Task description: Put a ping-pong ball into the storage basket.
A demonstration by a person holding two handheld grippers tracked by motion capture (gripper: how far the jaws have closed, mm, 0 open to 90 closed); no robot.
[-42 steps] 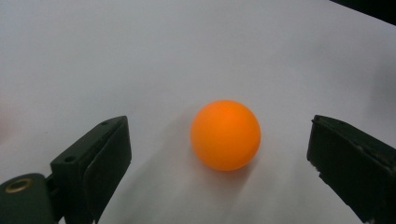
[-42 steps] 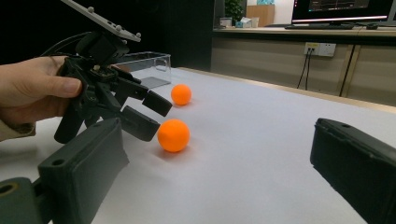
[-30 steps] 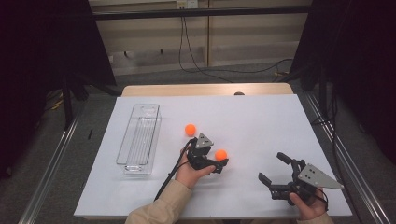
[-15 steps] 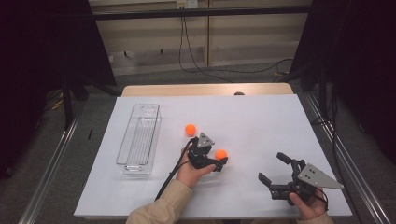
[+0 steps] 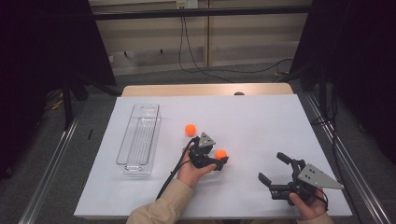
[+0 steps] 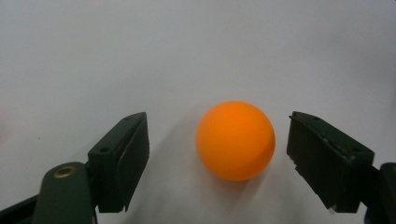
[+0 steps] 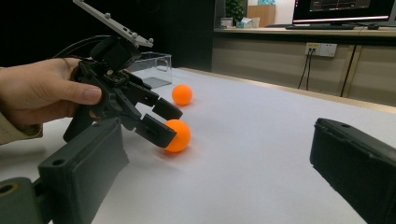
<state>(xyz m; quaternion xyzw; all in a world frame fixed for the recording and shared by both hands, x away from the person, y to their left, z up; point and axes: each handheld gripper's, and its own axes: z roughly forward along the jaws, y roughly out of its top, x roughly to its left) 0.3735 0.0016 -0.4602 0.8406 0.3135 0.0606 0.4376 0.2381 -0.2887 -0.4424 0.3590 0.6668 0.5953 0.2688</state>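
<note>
Between left gripper (image 6: 217,158) fingers (image 6: 122,158): orange ball (image 6: 235,140), untouched, fingers closing.

The left tongs (image 7: 161,122) hide part of the nearer ball (image 7: 179,136).

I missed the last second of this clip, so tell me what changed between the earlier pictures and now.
The left tool has just been closing its jaws around the nearer orange ball; the ball sits between them, gaps still showing on both sides, so it is not gripped yet. Both hands kept their places. The right tool stays open, and the farther orange ball and the clear tray lie as before.
</note>
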